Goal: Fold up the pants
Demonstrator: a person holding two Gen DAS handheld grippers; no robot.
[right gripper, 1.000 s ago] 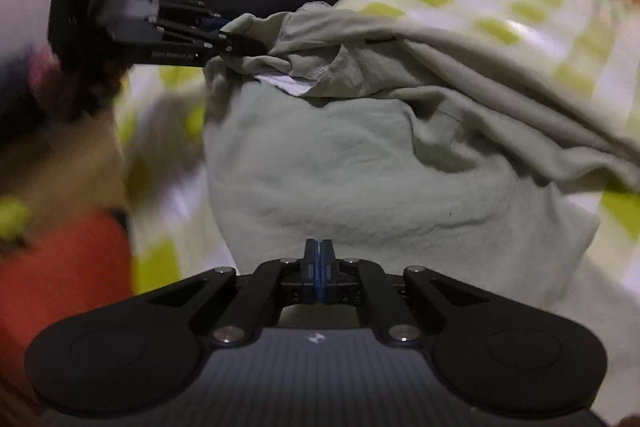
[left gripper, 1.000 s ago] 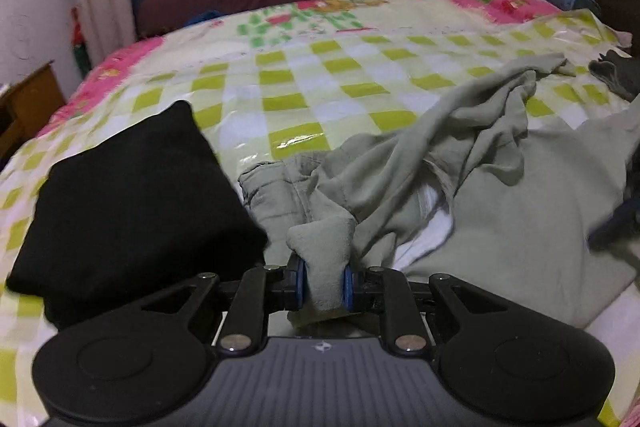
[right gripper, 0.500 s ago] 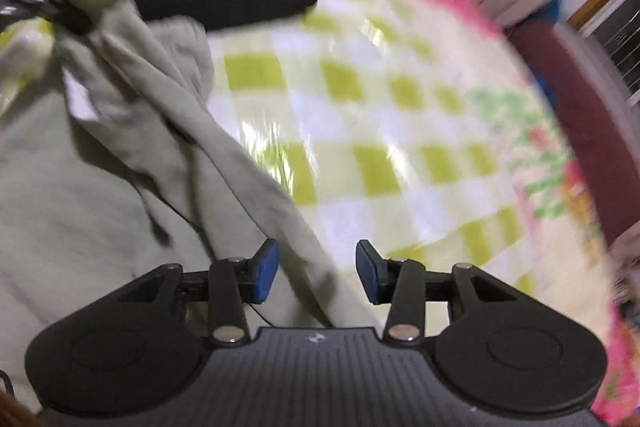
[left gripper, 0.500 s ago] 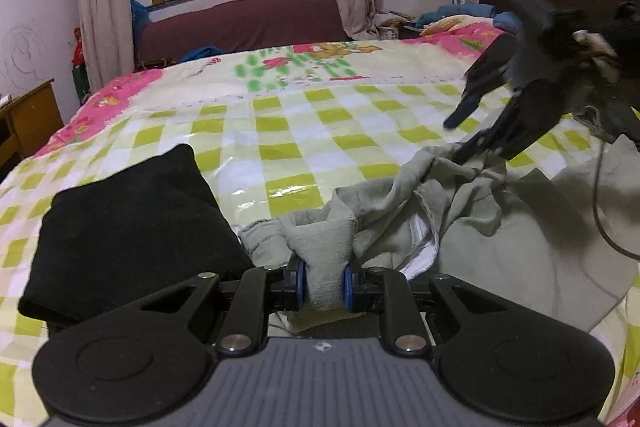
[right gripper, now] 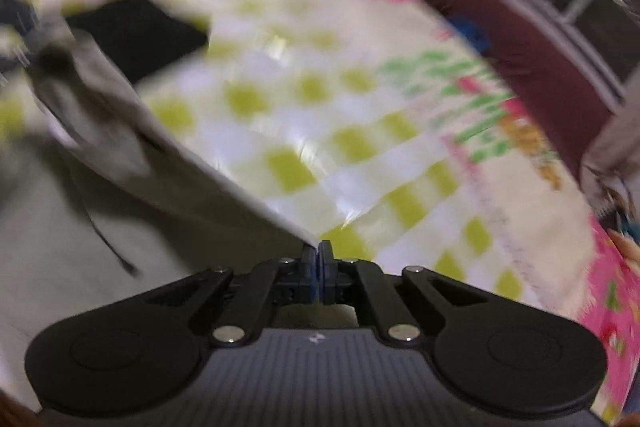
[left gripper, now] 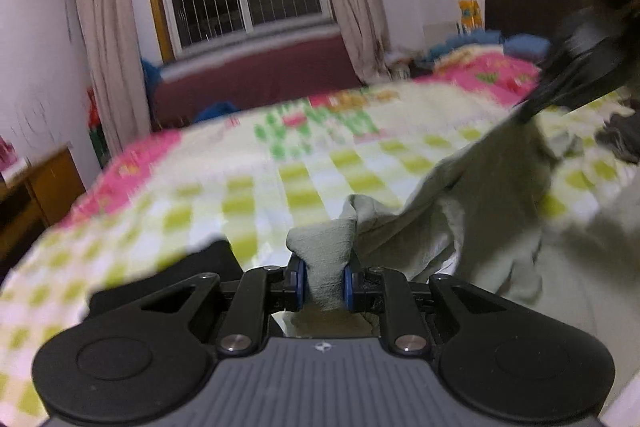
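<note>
Over the checked bed [left gripper: 256,195], the grey-green pants [left gripper: 472,227] hang stretched between the left gripper [left gripper: 323,281], clamped on a bunched corner, and the right gripper [right gripper: 317,269], whose jaws have just closed, pinching an edge.

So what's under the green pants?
The checked bedspread shows under the lifted edge of the green pants. Whatever lies beneath the rest of them is covered.

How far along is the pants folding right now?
Early. Already folded: a black garment on the bed. In hand: the left gripper clamps a bunch of the grey-green pants, and the right gripper, whose jaws have just closed, pinches another edge, stretching the cloth between them. Left: laying it flat and every fold.
</note>
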